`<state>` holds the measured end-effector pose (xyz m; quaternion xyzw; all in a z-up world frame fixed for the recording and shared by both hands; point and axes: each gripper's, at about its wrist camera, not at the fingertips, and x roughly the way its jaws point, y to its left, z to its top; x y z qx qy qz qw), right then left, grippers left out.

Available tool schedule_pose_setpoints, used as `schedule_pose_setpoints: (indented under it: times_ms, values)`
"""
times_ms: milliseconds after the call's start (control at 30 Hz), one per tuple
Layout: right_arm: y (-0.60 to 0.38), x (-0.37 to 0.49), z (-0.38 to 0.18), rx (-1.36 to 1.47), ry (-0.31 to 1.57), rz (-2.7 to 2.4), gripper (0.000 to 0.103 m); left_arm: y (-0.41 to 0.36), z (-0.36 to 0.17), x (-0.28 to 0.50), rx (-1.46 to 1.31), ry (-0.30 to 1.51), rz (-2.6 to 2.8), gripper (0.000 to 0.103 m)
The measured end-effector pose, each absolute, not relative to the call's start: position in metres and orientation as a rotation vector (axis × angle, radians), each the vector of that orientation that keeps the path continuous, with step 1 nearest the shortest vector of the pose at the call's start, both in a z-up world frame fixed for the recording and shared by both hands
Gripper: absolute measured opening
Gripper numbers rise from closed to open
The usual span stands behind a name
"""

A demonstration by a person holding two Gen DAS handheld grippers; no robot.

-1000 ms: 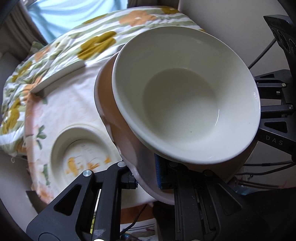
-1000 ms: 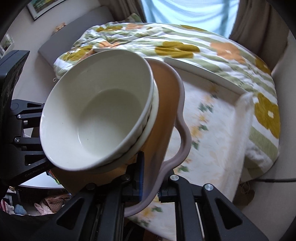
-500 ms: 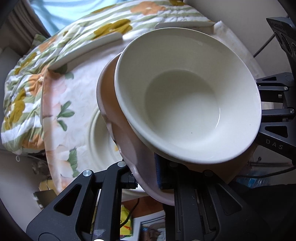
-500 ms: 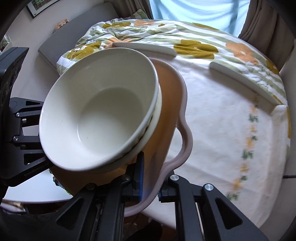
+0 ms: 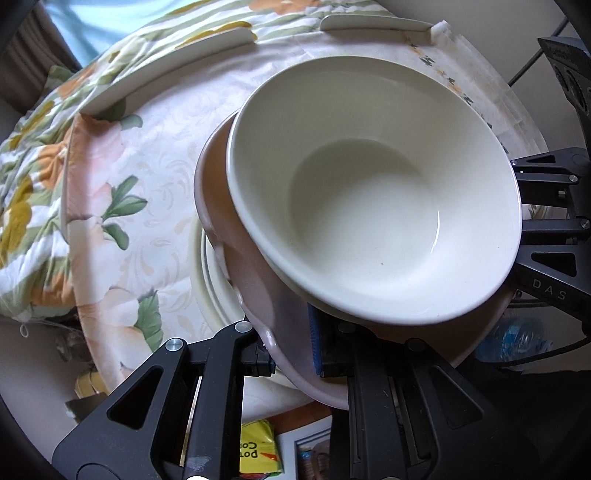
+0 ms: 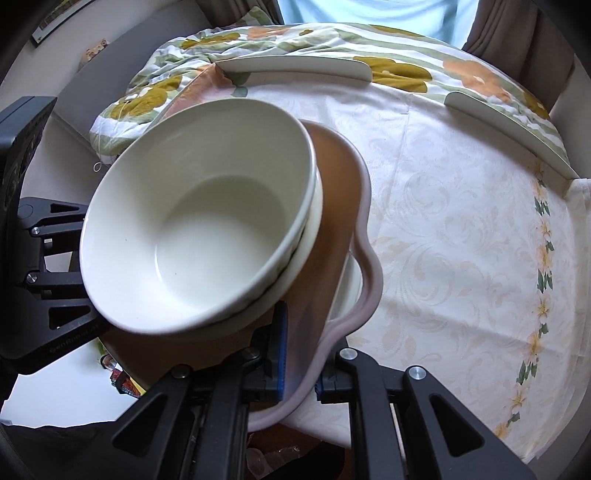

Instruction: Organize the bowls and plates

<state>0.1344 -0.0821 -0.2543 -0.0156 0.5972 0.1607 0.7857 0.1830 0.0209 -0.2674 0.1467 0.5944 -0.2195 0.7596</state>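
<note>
From my left wrist view, a flowered quilt (image 5: 26, 206) lay bunched at the far left, beside the tabletop (image 5: 166, 155) under its pale damask cloth. A cream plate (image 5: 208, 280) rested on that cloth, mostly hidden beneath the dish I carried. The left gripper (image 5: 291, 350) had its jaws closed tight on the scalloped rim of a pinkish-brown dish (image 5: 255, 295), the blue pad pressed to the inner face. Inside the dish sat two nested cream bowls (image 5: 369, 192), tilted toward the camera and held above the tabletop. To the right, the black frame of the other gripper met the dish's far edge. Two white curved rails (image 5: 373, 24) lined the tabletop's far side.

From my right wrist view, the black body of the left gripper stood at the left edge. Next came the nested cream bowls (image 6: 199, 229), the upper one seated in the lower one's rim. The pinkish-brown dish (image 6: 332, 206) spread right of them, and the right gripper (image 6: 299, 354) had its jaws clamped on the dish's wavy rim. Beyond lay the cloth-covered tabletop (image 6: 461, 221), with the quilt (image 6: 406, 70) heaped behind the rails.
</note>
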Motion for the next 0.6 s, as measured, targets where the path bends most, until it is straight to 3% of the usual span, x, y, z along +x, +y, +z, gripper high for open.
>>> schedule_pose_setpoints:
  times_ms: [600]
  values:
    - [-0.0751,0.1372,-0.2650,-0.006,1.286,0.330,0.010,0.0269,-0.2754,0.1858,0.304,1.325,-0.456,0.011]
